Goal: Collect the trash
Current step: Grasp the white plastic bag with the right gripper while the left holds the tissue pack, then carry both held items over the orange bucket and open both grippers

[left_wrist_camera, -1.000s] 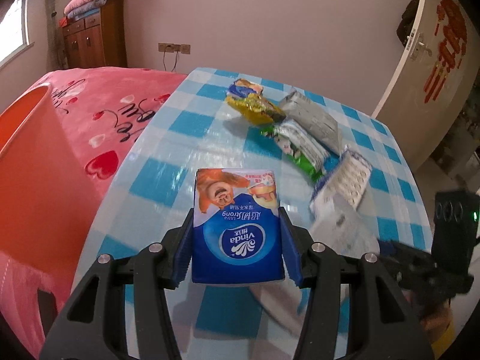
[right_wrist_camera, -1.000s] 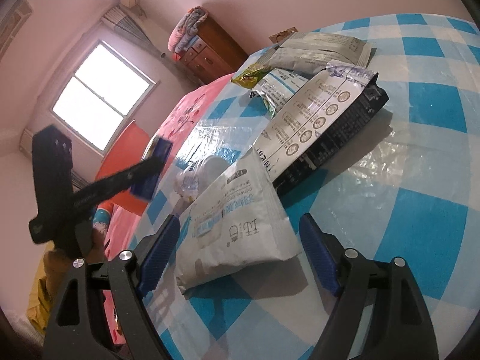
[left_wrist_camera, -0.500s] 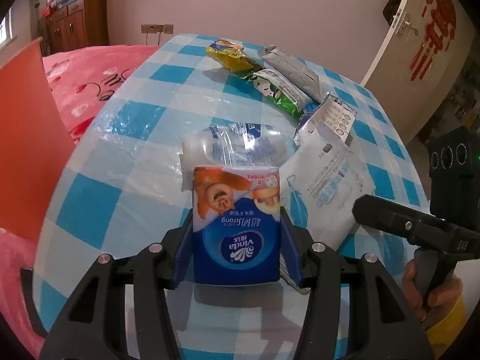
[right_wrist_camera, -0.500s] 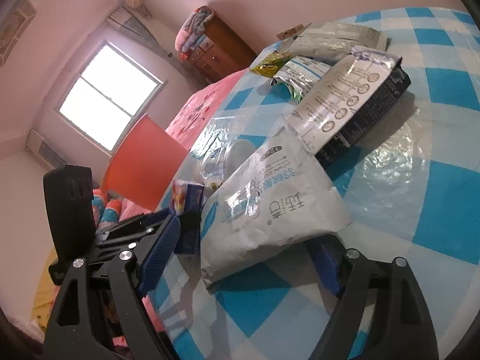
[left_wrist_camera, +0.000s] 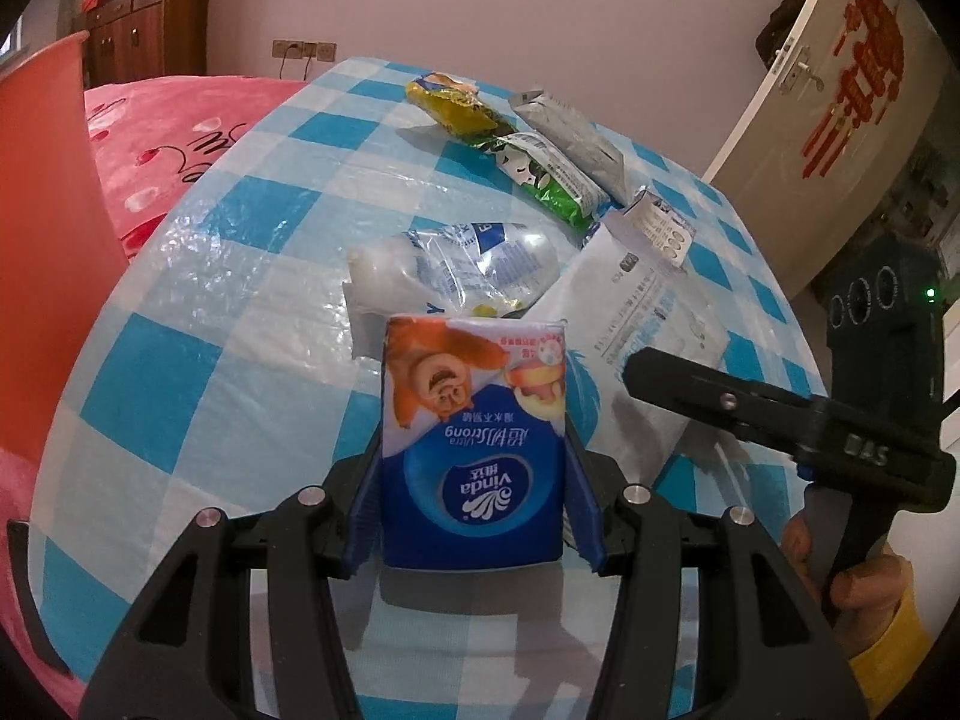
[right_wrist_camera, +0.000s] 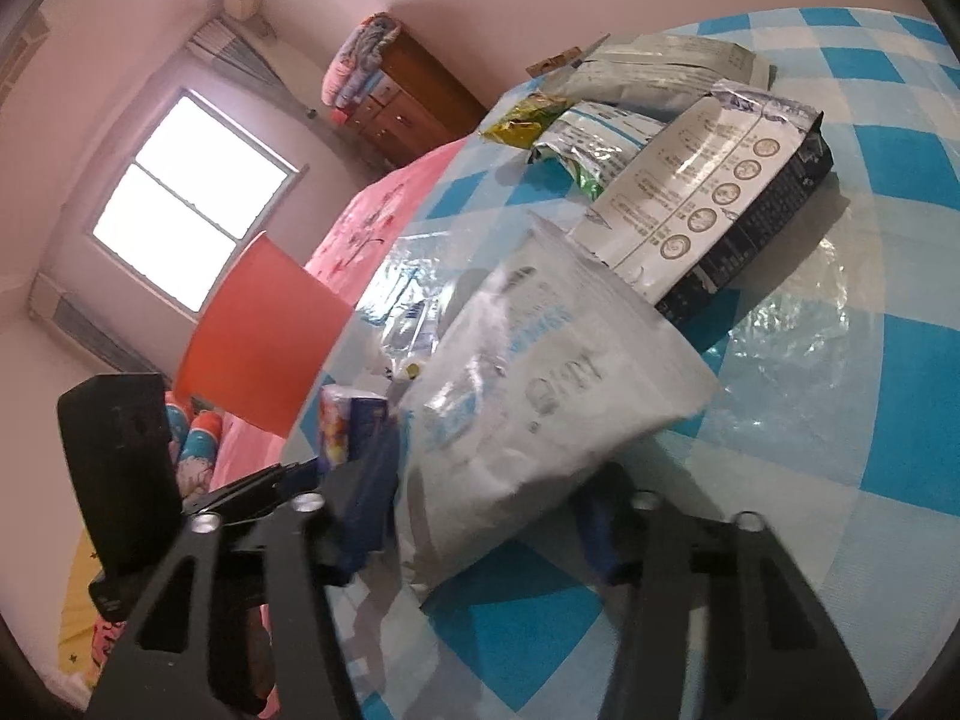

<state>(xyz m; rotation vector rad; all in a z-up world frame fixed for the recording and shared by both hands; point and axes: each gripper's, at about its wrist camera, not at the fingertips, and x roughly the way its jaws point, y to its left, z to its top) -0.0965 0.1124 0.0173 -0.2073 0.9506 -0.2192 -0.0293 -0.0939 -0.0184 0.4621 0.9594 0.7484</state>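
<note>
My left gripper point(left_wrist_camera: 474, 516) is shut on a blue tissue pack point(left_wrist_camera: 474, 420), held upright just above the near edge of the checked table point(left_wrist_camera: 210, 300). To its right lies a white pouch point(left_wrist_camera: 636, 312). In the right wrist view the jaws of my right gripper point(right_wrist_camera: 486, 504) are closing on the near end of that white pouch point(right_wrist_camera: 540, 384). The pouch bulges and creases between the blue pads. The tissue pack point(right_wrist_camera: 351, 420) shows at that view's left, with an orange bin point(right_wrist_camera: 258, 336) behind it.
More trash lies on the table: a clear plastic bag point(left_wrist_camera: 456, 264), a green wrapper point(left_wrist_camera: 552, 180), a yellow wrapper point(left_wrist_camera: 450, 102), a silver wrapper point(left_wrist_camera: 570, 132) and a black and white bag point(right_wrist_camera: 720, 204). The orange bin point(left_wrist_camera: 42, 240) stands left, by a pink bed point(left_wrist_camera: 174, 120).
My left gripper sank toward the table's near edge with the tissue pack. The right jaws narrowed from wide apart onto the white pouch, which has crumpled between them.
</note>
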